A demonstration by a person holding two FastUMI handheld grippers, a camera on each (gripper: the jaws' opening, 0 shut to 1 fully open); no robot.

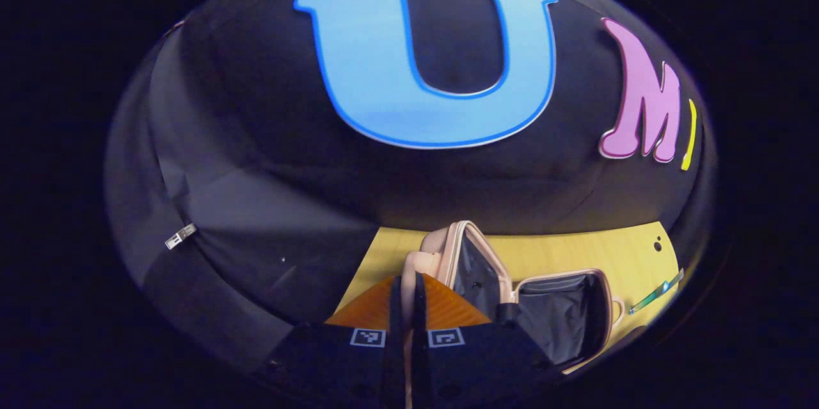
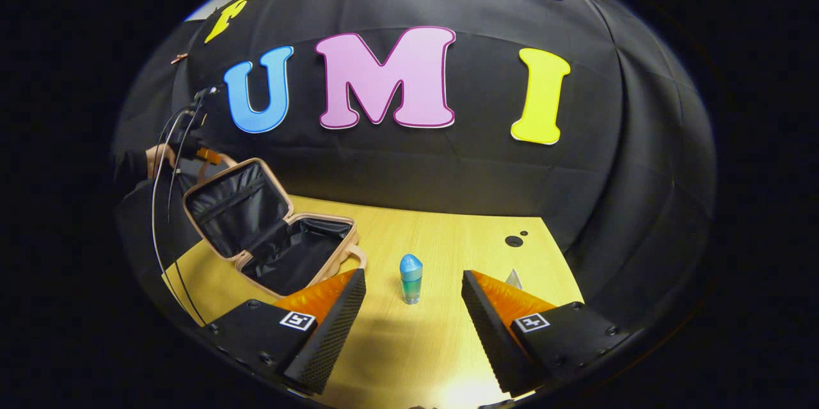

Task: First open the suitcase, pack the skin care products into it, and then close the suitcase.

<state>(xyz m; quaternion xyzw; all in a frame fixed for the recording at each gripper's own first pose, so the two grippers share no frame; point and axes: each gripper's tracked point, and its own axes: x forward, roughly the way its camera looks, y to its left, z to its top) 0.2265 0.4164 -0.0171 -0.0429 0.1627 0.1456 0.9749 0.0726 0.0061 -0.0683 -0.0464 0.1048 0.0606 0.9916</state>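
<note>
Skin care bottle (image 2: 411,278) stands upright on the table (image 2: 448,345), dead ahead between the right gripper (image 2: 413,322) and its spread fingers; suitcase (image 2: 269,230) lies open to its left, lid pinched by the clenched left gripper (image 1: 404,306), so right is nearer

Bare table (image 2: 448,345) across lower centre of right gripper view, bottle (image 2: 411,278) standing alone mid-frame, open suitcase (image 2: 275,236) occupying left, its raised lid (image 2: 233,207) blocking upper left
</note>
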